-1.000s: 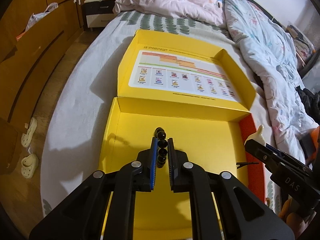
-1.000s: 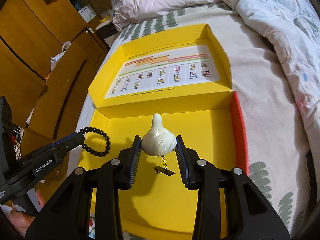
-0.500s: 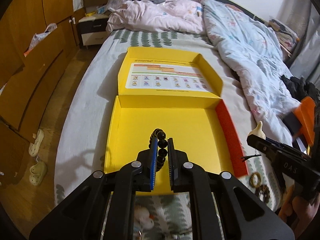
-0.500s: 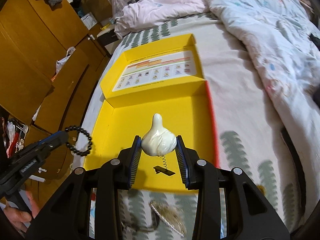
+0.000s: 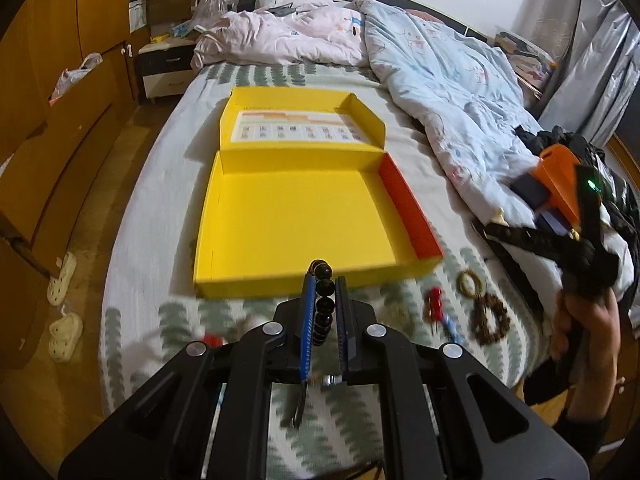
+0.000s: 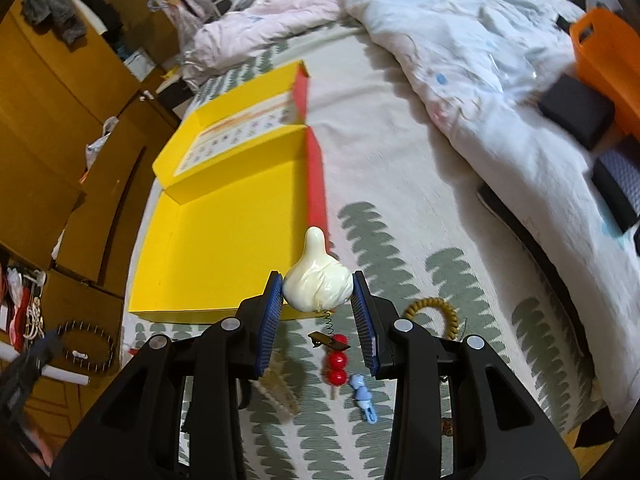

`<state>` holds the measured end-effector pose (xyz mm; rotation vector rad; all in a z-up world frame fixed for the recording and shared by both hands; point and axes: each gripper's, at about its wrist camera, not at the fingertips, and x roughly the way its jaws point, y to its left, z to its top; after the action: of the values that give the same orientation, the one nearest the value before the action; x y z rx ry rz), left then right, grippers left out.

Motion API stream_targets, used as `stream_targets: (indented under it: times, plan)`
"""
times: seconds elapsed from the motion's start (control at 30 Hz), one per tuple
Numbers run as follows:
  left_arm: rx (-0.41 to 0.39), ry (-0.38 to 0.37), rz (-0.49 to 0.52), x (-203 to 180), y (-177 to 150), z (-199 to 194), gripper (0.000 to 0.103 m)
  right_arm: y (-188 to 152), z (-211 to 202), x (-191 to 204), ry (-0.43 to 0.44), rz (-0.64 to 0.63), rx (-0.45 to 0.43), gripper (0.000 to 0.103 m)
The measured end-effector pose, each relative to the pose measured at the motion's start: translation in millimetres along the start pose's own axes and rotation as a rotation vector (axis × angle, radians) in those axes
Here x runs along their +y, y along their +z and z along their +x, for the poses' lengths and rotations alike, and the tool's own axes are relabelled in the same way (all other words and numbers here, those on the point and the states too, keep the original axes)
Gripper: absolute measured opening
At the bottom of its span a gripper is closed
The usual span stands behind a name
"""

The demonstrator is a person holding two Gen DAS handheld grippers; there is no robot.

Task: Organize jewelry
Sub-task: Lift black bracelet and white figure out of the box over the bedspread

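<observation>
- L gripper (image 5: 323, 304) clamped on black bead bracelet (image 5: 323, 300); keep grip.
- R gripper (image 6: 318, 304) clamped on cream garlic-shaped clip (image 6: 318, 282); release over yellow box (image 6: 224, 240) floor, not rim.

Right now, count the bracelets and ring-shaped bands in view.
3. A black bead bracelet in the left claw; a tan coil band and a brown bead bracelet on the bed, right of the box. More may be hidden.

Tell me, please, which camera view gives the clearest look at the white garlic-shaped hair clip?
The right wrist view: the white garlic-shaped clip sits centred between the right hand-held gripper's pads, its spring and metal clasp visible below. The left wrist view shows only its pale tip, blurred, near the right edge.
</observation>
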<state>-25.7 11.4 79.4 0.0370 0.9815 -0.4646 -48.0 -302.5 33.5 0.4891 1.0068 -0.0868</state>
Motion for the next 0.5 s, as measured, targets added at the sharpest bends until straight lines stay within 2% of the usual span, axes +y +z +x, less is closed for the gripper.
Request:
stream_targets:
  times: [0.2,0.5]
  plan:
    - [0.012,0.027,-0.013,12.1,-42.7,-10.3,0.010,-1.1,8.7,-8.9,-0.001,0.003,0.005,0.036]
    - [0.036,0.074,-0.061,51.1,-96.9,-18.8,0.010,5.2,17.6,-35.1,-0.026,0.047,0.011,0.036]
